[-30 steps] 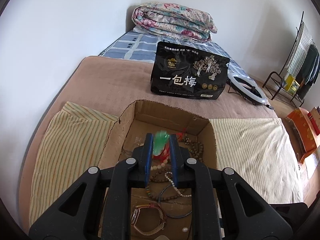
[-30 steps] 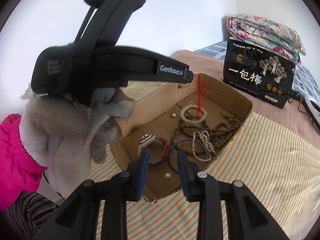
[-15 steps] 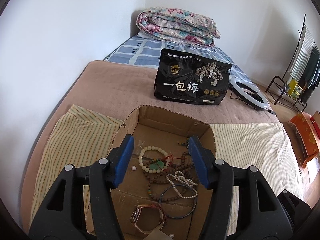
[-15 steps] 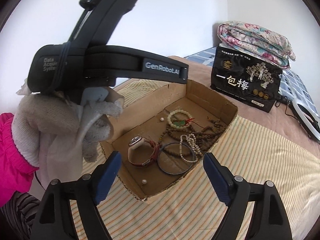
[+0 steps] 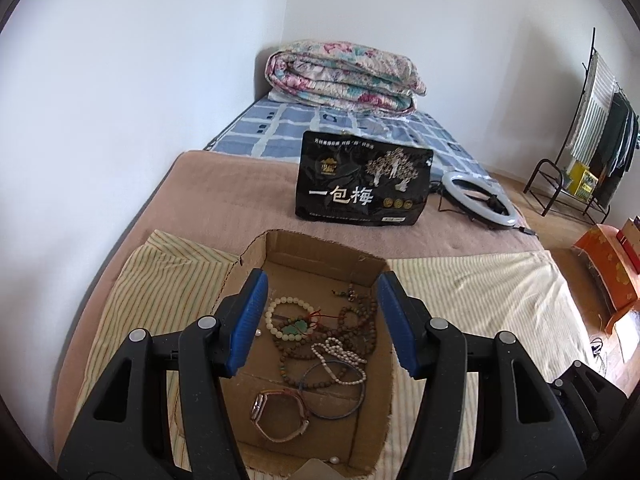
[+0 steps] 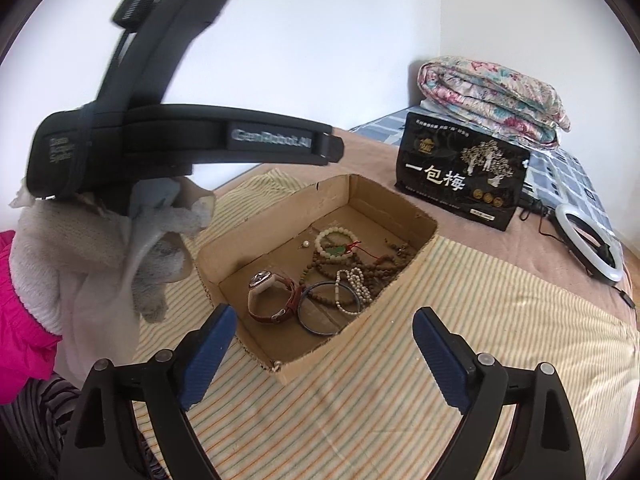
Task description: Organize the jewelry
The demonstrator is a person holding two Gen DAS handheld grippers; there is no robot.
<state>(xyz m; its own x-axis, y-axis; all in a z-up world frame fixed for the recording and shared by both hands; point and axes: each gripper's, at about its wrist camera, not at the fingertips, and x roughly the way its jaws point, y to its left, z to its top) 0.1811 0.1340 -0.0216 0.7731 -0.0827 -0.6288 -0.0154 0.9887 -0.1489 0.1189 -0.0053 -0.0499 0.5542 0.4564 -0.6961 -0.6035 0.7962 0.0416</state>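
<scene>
The jewelry (image 5: 320, 340) (beads, a bangle, a watch) lies heaped in the cardboard box (image 5: 320, 248) on the striped cloth (image 6: 480, 320), both the left gripper (image 5: 320, 328) and right gripper (image 6: 320, 352) spread and empty above it, so picking one piece seems next, calling for a careful descent.

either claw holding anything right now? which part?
Nothing held. Left claw and right claw are both open and empty; all the jewelry lies in the cardboard box.

The cardboard box (image 5: 320, 248) stood open-topped, its walls ringing the tangled jewelry (image 5: 320, 336). Striped cloth (image 6: 460, 320) lay flat right of the box; the left gripper (image 6: 256, 144) hung over its left wall.
</scene>
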